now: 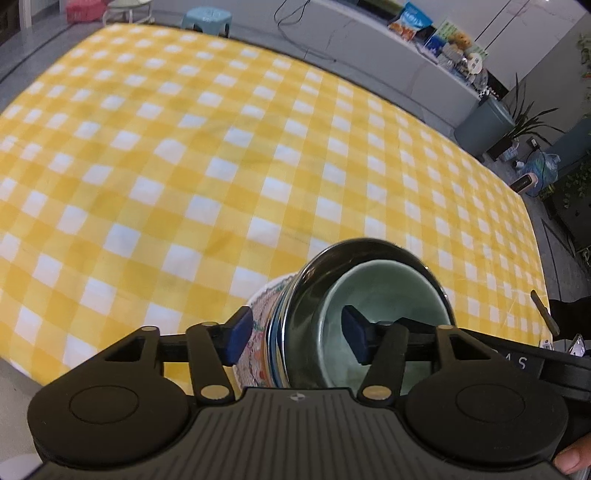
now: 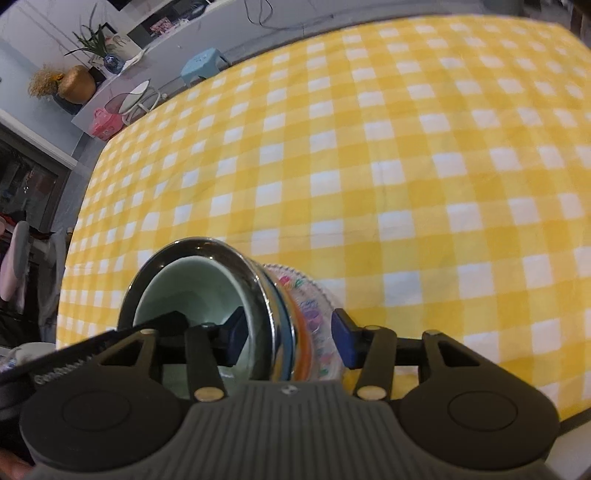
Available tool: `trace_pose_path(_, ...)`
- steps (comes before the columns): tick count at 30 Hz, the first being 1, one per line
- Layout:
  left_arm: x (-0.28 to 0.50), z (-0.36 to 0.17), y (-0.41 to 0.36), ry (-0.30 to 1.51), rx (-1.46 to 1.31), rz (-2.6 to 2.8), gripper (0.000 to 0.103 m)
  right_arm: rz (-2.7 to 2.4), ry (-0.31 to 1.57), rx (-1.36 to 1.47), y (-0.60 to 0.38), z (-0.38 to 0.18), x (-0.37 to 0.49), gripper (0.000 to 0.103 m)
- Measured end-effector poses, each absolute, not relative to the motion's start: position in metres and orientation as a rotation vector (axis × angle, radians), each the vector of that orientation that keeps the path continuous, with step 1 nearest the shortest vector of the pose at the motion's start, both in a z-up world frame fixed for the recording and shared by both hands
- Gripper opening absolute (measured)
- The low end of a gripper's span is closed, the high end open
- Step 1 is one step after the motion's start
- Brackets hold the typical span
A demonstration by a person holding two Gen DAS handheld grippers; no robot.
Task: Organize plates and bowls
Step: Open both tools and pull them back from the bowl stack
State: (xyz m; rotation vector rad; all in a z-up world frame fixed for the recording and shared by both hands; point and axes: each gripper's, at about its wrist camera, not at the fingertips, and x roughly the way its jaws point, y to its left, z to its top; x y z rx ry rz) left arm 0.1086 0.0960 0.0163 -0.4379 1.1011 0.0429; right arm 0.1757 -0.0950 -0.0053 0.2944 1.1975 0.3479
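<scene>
A stack of dishes is held tilted on edge above the yellow checked tablecloth (image 1: 184, 147). It has a pale green bowl (image 1: 384, 325) nested in a shiny metal bowl (image 1: 306, 314), then plates, the outermost a patterned plate (image 1: 260, 332). My left gripper (image 1: 297, 338) is shut across the stack's rim, one finger (image 1: 238, 339) outside the patterned plate and one inside the green bowl. In the right wrist view my right gripper (image 2: 291, 341) clamps the same stack: green bowl (image 2: 184, 291), metal bowl (image 2: 258, 291), patterned plate (image 2: 317, 332).
The checked tablecloth (image 2: 406, 166) spreads ahead of both grippers. Beyond the table are a blue stool (image 1: 208, 18), a white counter with snack packets (image 1: 410, 22), a grey bin (image 1: 484, 125), plants and a pink box (image 2: 105, 123). The table's near edge runs below the grippers.
</scene>
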Motion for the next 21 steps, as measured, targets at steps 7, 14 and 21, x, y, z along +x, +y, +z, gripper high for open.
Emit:
trace_pose_path(7, 0.092, 0.045, 0.090, 0.999, -0.355, 0.055, 0.067, 0.362, 1.126, 0.266, -0.104, 0.013, 0.166, 0.056)
trace_pose_path(14, 0.055, 0.085, 0.068, 0.817, -0.173, 0.083, 0.067, 0.374, 0.942, 0.148, -0.115, 0.053, 0.134, 0.061)
trace_pose_path(21, 0.007, 0.113, 0.029, 0.617, 0.012, 0.081, 0.067, 0.392, 0.723, 0.003, -0.128, 0.089, 0.078, 0.063)
